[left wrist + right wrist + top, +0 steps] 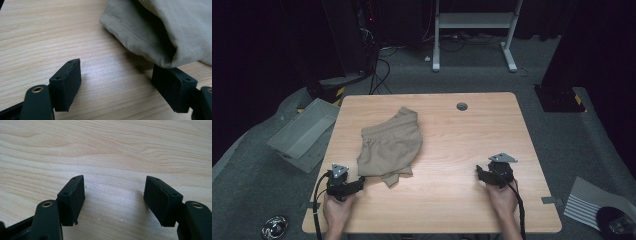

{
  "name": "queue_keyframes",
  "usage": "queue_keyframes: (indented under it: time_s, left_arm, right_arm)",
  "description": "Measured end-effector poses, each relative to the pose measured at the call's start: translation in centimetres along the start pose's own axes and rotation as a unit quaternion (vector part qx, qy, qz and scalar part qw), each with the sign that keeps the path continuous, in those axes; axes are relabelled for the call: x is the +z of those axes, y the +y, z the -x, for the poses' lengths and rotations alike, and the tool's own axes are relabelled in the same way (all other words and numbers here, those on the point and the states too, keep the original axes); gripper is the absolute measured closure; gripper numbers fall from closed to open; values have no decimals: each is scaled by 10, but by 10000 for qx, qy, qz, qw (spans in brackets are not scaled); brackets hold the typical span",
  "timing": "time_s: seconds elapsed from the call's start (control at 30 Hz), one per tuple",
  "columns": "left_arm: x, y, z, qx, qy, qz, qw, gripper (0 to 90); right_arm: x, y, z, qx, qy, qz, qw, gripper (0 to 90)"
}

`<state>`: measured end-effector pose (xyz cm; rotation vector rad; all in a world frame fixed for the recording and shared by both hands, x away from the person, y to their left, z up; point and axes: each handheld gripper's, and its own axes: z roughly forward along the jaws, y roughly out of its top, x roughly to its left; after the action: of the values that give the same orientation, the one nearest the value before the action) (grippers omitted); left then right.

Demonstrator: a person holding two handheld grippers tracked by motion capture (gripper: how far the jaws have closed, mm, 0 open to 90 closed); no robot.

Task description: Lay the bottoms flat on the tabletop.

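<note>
A pair of khaki shorts (392, 145) lies crumpled on the left half of the wooden table (462, 140). My left gripper (360, 182) rests at the table's front left, open, just short of the shorts' lower hem. In the left gripper view the hem (140, 32) hangs over the right jaw's tip, and bare wood lies between the jaws of the left gripper (116, 80). My right gripper (479, 172) is at the front right, open over bare wood, far from the cloth. The right gripper view has the right gripper (115, 197) with its jaws wide apart and nothing between them.
A grey plastic bin (304, 132) sits on the floor left of the table. A round cable hole (462, 106) is near the table's far edge. A white desk frame (472, 30) stands beyond. A striped sheet (592, 202) lies on the floor at the right.
</note>
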<state>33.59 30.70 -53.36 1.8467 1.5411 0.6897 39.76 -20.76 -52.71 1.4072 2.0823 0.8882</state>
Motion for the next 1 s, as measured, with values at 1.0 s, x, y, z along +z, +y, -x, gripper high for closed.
queue_keyframes:
  time_s: [1.0]
  left_arm:
    - [-4, 2, -1, -61, -526, 100, 9985, 164]
  right_arm:
    - [0, 0, -1, -100, 92, 7, 9999, 332]
